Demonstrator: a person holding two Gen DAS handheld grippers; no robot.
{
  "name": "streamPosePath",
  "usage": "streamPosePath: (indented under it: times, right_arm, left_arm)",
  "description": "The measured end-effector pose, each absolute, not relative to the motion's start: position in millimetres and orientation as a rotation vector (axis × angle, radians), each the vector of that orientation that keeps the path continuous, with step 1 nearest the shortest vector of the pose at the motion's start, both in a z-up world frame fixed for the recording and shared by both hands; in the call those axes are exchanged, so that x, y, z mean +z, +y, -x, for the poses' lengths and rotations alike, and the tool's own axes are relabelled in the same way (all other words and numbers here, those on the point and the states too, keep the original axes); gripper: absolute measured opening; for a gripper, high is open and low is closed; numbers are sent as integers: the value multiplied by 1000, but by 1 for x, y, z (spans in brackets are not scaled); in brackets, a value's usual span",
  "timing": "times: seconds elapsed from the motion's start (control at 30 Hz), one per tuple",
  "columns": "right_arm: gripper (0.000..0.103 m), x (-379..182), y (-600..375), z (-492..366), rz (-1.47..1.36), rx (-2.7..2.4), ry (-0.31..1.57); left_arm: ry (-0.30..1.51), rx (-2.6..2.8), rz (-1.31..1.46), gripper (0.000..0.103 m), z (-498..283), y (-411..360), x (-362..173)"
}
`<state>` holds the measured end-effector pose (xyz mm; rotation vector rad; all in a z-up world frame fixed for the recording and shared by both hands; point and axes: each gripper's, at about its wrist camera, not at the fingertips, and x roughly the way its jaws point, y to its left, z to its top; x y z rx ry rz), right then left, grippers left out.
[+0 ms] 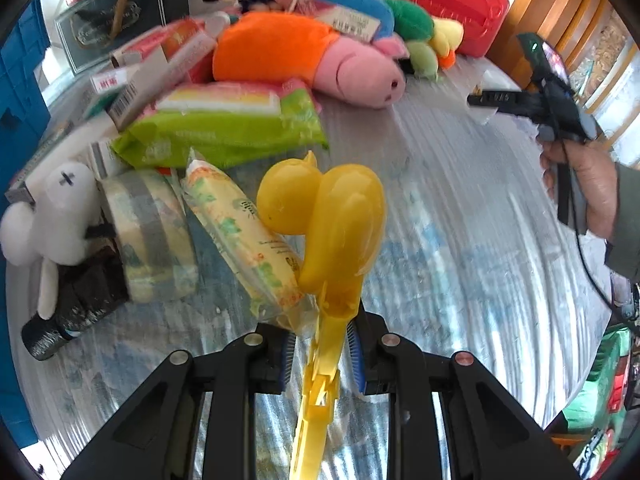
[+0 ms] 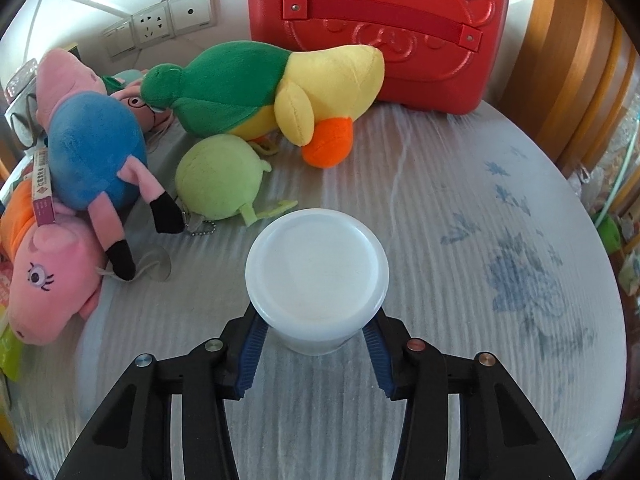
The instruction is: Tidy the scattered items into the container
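Gripping the handle of a yellow duck-shaped tong [image 1: 320, 240], the left gripper [image 1: 322, 350] has its jaws clenched on the thin plastic stem, the duck mould raised above the tabletop [image 1: 460, 220]. Just left of the mould lies a pale wrapped packet [image 1: 240, 240], then a roll of tape [image 1: 148, 236], a white plush [image 1: 52, 220] and a dark wrapped cylinder [image 1: 72, 312] near the tabletop's left edge. Further back sit a green wipes pack [image 1: 224, 124], boxes [image 1: 152, 68] and a pink pig plush in orange [image 1: 304, 64]. A red case [image 1: 440, 4] stands at the far edge. At the right edge a hand [image 1: 584, 192] holds the other gripper's black handle.

Seen from the right wrist, the right gripper [image 2: 316, 344] has its jaws grasping a white lidded tub [image 2: 316, 272], blue pads [image 2: 252, 344] pressed on both of its sides; the tub stands on the tabletop [image 2: 480, 208] near the middle. Beyond it lie a light green plush ball [image 2: 220, 180], a green and yellow plush duck [image 2: 272, 92], a pig plush in blue [image 2: 92, 148] and the pink pig [image 2: 52, 280] at the left edge. The red case [image 2: 380, 28] stands upright against the wall at the far edge.
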<state>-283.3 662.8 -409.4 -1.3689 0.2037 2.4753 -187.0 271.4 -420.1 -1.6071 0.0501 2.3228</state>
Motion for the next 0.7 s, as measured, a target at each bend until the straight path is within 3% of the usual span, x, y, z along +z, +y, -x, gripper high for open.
streamPosePath:
  times: [0.3, 0.7]
  right_arm:
    - [46, -409, 659, 280, 1372, 2482, 198]
    - [45, -374, 646, 265, 1329, 2528, 217]
  left_arm:
    - [25, 2285, 1657, 22, 181, 267, -430]
    - [55, 2354, 1496, 20, 169, 258, -363]
